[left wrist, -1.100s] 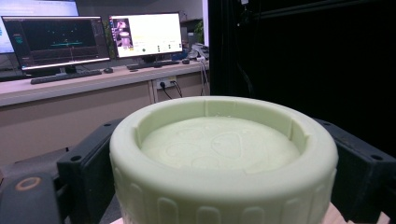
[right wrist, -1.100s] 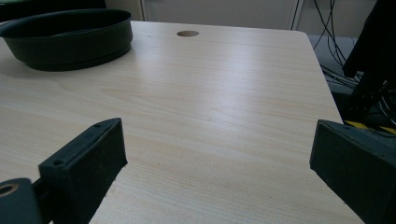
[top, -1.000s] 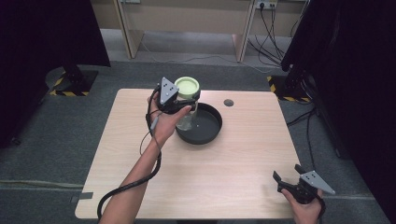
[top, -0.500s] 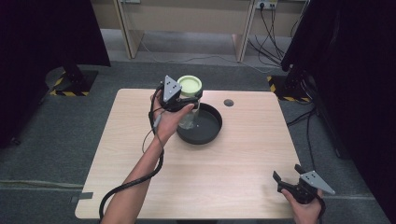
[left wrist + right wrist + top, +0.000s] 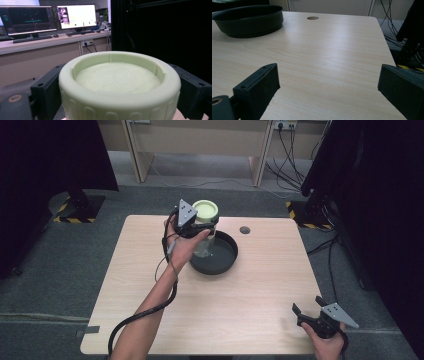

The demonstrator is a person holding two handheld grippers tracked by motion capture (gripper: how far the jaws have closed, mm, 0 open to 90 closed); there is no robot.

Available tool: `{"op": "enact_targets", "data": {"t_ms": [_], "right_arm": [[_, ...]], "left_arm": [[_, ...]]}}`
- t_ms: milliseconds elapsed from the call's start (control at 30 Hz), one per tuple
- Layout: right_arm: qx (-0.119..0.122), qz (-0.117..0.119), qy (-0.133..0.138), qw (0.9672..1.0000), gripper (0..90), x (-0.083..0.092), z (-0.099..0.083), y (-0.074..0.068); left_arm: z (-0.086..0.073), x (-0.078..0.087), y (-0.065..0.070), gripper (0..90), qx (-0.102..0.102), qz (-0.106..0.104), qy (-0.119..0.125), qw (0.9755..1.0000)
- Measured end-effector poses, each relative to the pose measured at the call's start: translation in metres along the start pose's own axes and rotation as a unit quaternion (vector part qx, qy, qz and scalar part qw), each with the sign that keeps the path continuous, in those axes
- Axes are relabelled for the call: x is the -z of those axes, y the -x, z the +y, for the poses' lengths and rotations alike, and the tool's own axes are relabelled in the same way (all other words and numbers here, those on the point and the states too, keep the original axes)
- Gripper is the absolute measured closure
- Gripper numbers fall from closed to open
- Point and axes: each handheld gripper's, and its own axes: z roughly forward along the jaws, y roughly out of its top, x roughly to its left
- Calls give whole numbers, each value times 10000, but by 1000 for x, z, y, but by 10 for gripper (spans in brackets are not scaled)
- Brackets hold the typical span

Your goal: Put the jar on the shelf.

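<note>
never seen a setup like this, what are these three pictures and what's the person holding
A person stands at a light wooden table with a hand-held gripper in each hand; there is no robot arm. The high view looks down from above. The other two views come from small cameras riding on each gripper.

The left gripper is shut on a clear plastic jar with a pale green ribbed lid, its black fingers pressing both sides of the lid, above a round black pan. The right gripper rests open near the table's near right corner, holding nothing. A small round hole sits in the tabletop.
</note>
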Motion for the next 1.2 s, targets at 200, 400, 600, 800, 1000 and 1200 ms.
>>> {"op": "enact_targets", "data": {"t_ms": [200, 400, 600, 800, 1000, 1200], "right_arm": [[-1, 3, 0, 10000, 39, 0, 0, 0], [-3, 9, 0, 10000, 39, 0, 0, 0], [-9, 15, 7, 10000, 38, 0, 0, 0], [-7, 18, 7, 10000, 38, 0, 0, 0], [3, 16, 9, 10000, 38, 0, 0, 0], [1, 20, 12, 10000, 39, 0, 0, 0]], "left_arm": [[0, -4, 1, 106, -19, 1, -23, 10000], [-1, -8, 3, 106, -14, -9, -36, 10000], [-2, -12, 3, 107, -32, 6, -45, 10000], [-2, -14, 4, 106, -33, 2, -42, 10000], [-2, -16, 5, 107, -28, 6, -40, 10000], [-2, -20, 5, 107, -56, 6, -67, 10000]]}}
